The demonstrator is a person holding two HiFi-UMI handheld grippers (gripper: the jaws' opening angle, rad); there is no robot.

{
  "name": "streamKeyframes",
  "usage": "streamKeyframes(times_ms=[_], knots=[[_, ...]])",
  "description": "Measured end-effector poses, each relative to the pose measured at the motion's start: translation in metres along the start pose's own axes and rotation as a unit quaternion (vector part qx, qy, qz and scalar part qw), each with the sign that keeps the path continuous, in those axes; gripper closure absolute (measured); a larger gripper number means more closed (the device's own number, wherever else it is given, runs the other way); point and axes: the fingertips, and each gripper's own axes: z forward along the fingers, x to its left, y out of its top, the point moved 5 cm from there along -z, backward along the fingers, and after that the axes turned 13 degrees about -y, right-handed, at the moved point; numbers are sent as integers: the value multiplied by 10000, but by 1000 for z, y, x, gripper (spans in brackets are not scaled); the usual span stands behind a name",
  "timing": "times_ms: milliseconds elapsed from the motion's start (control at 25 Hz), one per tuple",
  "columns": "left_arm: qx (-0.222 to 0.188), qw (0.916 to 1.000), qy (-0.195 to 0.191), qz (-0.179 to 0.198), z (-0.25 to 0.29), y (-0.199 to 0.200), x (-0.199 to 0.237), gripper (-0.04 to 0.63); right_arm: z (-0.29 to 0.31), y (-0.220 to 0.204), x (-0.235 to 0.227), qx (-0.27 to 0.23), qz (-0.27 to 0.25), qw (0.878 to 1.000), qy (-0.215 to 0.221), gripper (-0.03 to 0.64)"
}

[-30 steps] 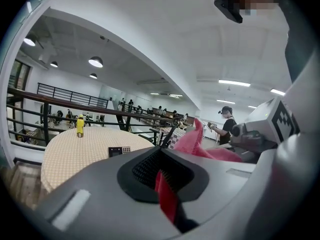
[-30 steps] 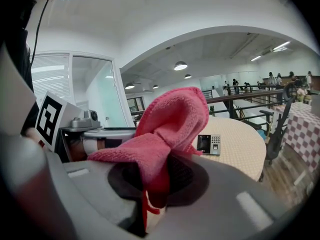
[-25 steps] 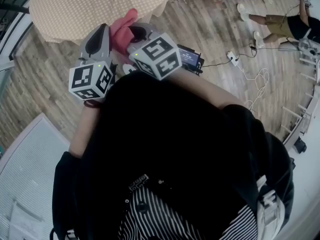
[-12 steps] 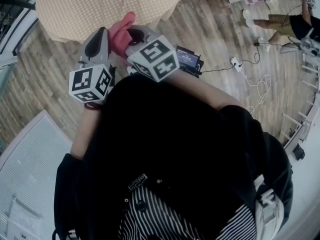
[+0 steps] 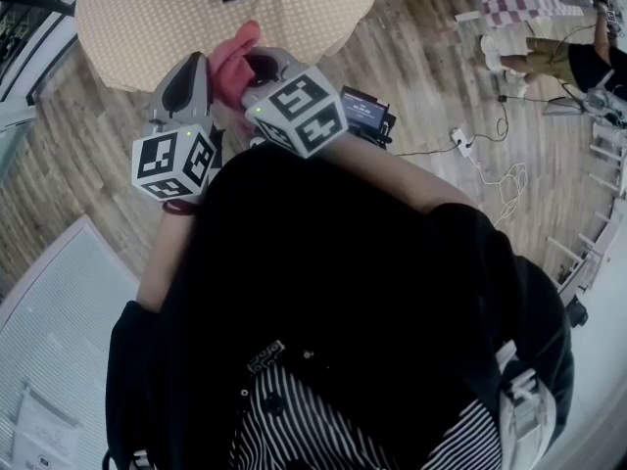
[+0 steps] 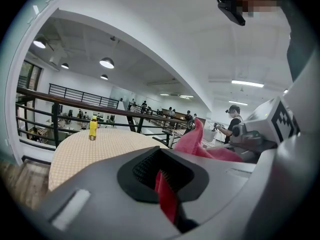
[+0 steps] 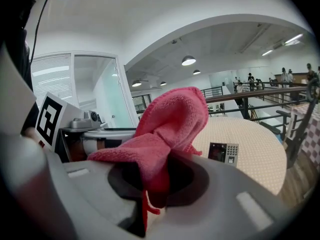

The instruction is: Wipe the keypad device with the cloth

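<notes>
Hand-held grippers (image 5: 194, 67) (image 5: 266, 65) abreast on cloth (image 5: 235, 55)

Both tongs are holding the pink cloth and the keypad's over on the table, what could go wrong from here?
The left tongs and right tongs both pinch the pink cloth; parting them may tug it free of one.
The cloth is bunched at the tongs, so hard tips might scrape the small grey keypad device.
Nothing visibly braces it on the beige dotted tablecloth; a wipe might slide it.

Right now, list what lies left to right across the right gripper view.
Left tongs' marker cube → pink cloth → keypad device
</notes>
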Motion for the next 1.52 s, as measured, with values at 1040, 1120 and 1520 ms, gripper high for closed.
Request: streamKeyframes(times_ms=[1040, 1120, 1520], knots=[[211, 9975, 669, -30, 204, 66, 33, 598, 77, 77, -199, 110, 351, 9959, 823, 552], [274, 9970, 718, -68, 215, 64, 35, 598, 82, 75, -209, 150, 394, 9951, 892, 552], [428, 9951, 884, -149, 231, 59, 50, 598, 105, 74, -222, 270, 402, 9918, 1179, 552]])
